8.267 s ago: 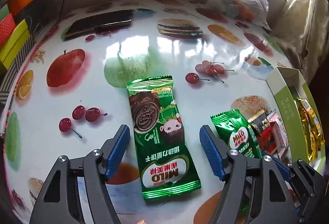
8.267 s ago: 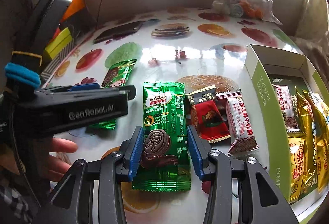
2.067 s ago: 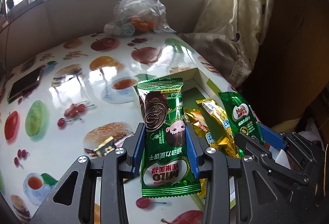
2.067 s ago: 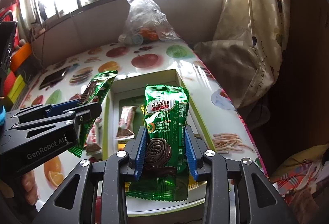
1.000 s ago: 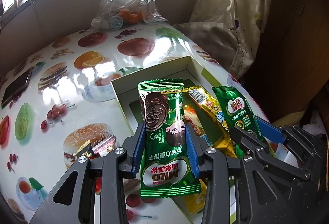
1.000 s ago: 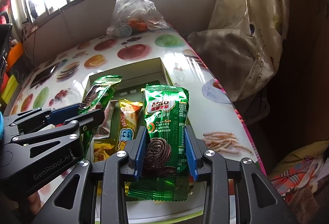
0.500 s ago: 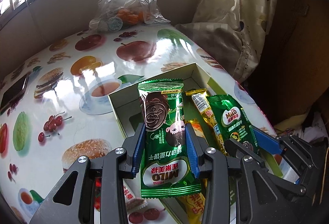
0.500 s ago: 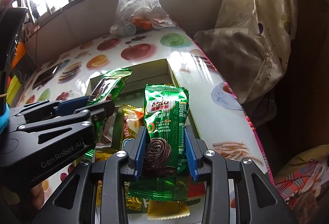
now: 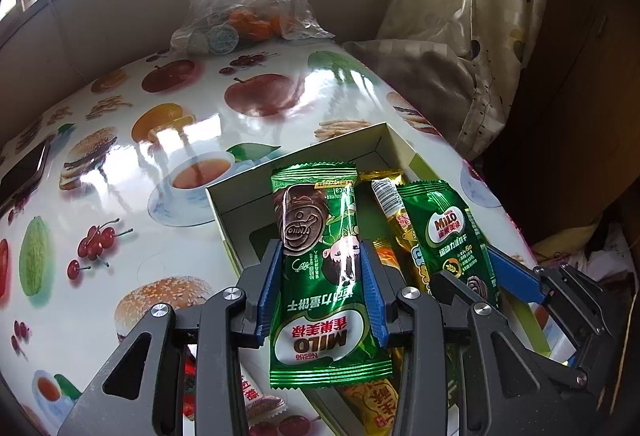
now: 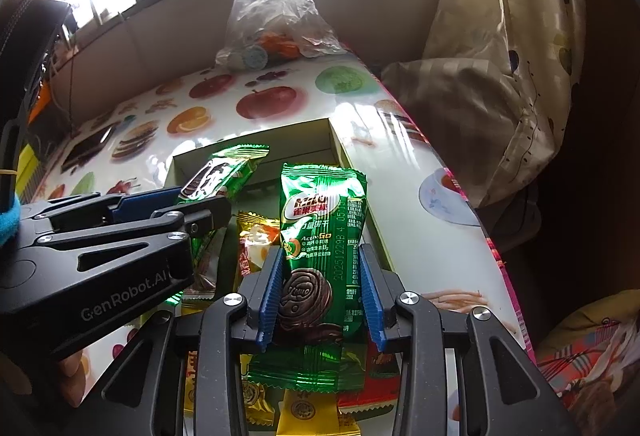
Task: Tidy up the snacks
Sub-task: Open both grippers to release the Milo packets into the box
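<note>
Both glossy green foil Milo biscuit packets hang above the open white-and-green cardboard box [image 9: 384, 147] that sits near the edge of the fruit-printed tabletop [image 9: 120, 163]. The left hand-held gripper [image 9: 322, 288] has its blue pads clamped on the sides of the first green packet [image 9: 320, 268], which shows a cartoon child and a round biscuit; the right hand-held gripper [image 10: 322, 296] straddles the second green packet [image 10: 320, 236], and its jaws are opening, the right pad already looking clear of the wrapper. Gold and red wrapped snacks [image 10: 256, 240] already lie in the box below. The risk I see is in the release: a light, slippery packet let go while tilted could slide over the ones beneath and land crooked, or tip across the box's right wall, which runs close to the tabletop's edge (beyond it there is only the floor). The two grippers also sit just beside each other, so a bump could knock the left packet askew.
</note>
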The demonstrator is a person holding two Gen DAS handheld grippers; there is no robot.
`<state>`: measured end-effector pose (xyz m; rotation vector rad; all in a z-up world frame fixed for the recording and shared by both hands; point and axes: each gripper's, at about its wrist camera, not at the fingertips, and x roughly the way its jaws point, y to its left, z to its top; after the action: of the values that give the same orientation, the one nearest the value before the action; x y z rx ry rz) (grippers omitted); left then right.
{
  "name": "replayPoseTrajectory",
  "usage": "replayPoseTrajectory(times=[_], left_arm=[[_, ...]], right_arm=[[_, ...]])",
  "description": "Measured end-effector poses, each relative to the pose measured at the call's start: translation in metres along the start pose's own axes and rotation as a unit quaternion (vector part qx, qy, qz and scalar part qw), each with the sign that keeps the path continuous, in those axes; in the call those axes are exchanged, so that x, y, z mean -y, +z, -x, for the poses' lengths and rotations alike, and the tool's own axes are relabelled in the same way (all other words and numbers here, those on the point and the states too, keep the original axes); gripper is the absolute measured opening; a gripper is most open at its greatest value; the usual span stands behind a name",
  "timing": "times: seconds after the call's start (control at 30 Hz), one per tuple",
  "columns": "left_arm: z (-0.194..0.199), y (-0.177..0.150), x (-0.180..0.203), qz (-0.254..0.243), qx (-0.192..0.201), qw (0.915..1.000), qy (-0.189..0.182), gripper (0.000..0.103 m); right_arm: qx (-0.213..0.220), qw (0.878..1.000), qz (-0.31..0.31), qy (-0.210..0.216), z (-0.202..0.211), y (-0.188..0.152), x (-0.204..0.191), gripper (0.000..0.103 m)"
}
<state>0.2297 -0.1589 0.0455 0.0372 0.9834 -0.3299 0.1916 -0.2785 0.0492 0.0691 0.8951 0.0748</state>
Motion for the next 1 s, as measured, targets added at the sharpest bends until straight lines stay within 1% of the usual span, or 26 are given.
replayPoseTrajectory(times=[0.2, 0.37, 0.47, 1.0], left_arm=[[-0.004, 0.0, 0.001, 0.002, -0.002, 1.0, 0.005, 0.04], [-0.003, -0.001, -0.002, 0.009, 0.002, 0.9999, 0.009, 0.046], [-0.001, -0.001, -0.002, 0.006, 0.006, 0.9999, 0.009, 0.047], [0.015, -0.007, -0.001, 0.008, 0.018, 0.9998, 0.009, 0.047]], right_arm=[[0.001, 1.0, 0.0, -0.001, -0.002, 0.0, 0.001, 0.041], [0.002, 1.0, -0.005, 0.001, -0.003, 0.0, 0.003, 0.045], [0.003, 1.0, -0.004, 0.002, -0.003, 0.0, 0.003, 0.048], [0.016, 1.0, -0.006, 0.002, 0.006, -0.003, 0.0, 0.054]])
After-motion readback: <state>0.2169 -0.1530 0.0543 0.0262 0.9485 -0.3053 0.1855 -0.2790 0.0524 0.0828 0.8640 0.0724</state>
